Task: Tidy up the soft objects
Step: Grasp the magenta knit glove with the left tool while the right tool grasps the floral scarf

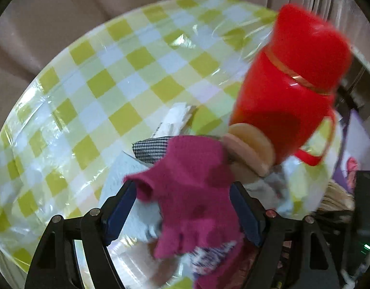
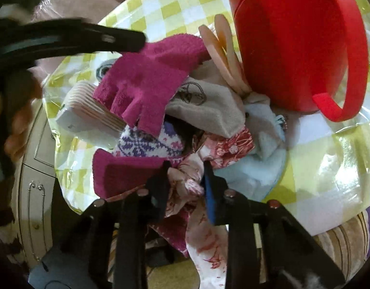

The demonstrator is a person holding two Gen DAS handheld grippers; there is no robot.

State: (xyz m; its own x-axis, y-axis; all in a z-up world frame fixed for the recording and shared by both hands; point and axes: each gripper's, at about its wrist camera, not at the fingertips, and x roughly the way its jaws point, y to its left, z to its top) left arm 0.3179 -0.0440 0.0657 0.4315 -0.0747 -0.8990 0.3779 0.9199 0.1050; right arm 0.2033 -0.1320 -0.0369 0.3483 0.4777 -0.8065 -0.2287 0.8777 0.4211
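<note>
Right gripper (image 2: pixel 186 180), low centre of its own frame, pinched nearly closed on a bunched floral cloth (image 2: pixel 185 183) at the near edge of the pile. Best lifted straight up and slowly, so that only this piece comes free; the purple-patterned knit (image 2: pixel 146 142) and pale blue towel (image 2: pixel 254 168) lie right against it and may drag along.

Left gripper (image 1: pixel 182 207), lower centre of its frame, jaws spread wide around a magenta glove (image 1: pixel 194 192) without visibly pressing on it (blurred, so contact uncertain). Worth squeezing fully before pulling.

In the way: red jug (image 2: pixel 295 45), upper right, hard against the pile with beige discs (image 2: pixel 223 48) leaning on it. White ridged block (image 2: pixel 88 113), centre left, under the glove. All on a green checked tablecloth (image 1: pixel 88 77).
</note>
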